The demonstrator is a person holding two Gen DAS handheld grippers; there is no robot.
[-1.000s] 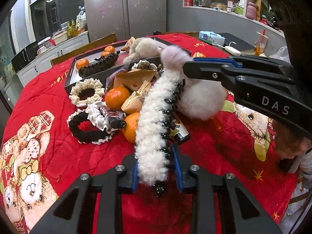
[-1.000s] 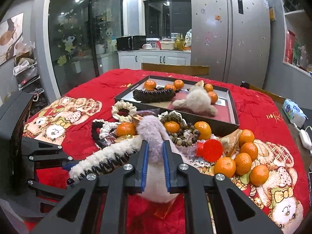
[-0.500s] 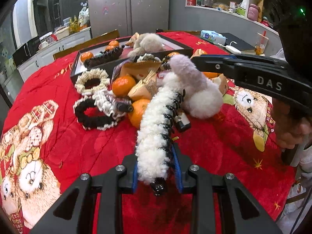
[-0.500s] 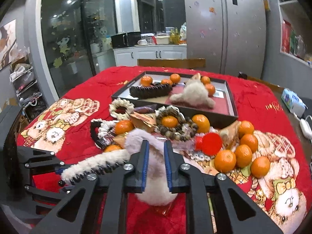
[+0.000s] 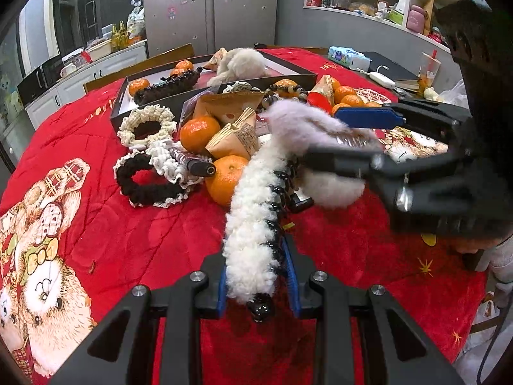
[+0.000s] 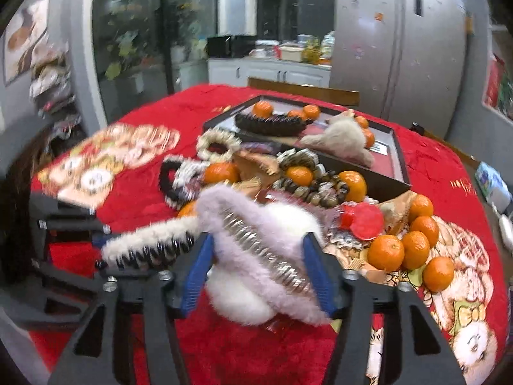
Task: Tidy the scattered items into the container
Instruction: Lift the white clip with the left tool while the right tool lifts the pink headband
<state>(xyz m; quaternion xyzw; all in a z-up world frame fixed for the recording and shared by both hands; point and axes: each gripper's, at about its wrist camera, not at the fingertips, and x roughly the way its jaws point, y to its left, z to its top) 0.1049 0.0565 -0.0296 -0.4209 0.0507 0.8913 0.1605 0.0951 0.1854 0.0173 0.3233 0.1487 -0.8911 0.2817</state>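
Left gripper (image 5: 256, 284), at the bottom centre of the left wrist view, is gripping the near end of a long white fleecy hair claw clip with black teeth (image 5: 253, 218); its blue-padded jaws are pressing on both sides of the fleece, and the clip is running up the frame toward the pile. Right gripper (image 6: 256, 272) is opening its jaws at the bottom centre of the right wrist view; a pale lilac furry hair claw clip with clear plastic teeth (image 6: 256, 240) is lying slantwise between the blue pads, the near end just at the right pad, and whether the pads are touching the fur cannot be told. That view is blurring at its left side. In the left wrist view the lilac clip is sitting at centre right, its one end meeting the far end of the white clip. Behind both, in mid-frame, scattered items are lying on the red quilted cloth with teddy-bear prints (image 5: 134, 234) covering the table: a black-and-white crocheted scrunchie (image 5: 150, 179), a cream crocheted scrunchie (image 5: 146, 125), loose orange mandarins (image 5: 198, 133) and a folded brown paper packet (image 5: 234, 134). The shallow dark rectangular tray (image 6: 402, 166), the container, is sitting in the upper centre of the right wrist view, holding a dark brown fuzzy claw clip (image 6: 269, 125), a beige furry clip (image 6: 340, 141) and several mandarins.
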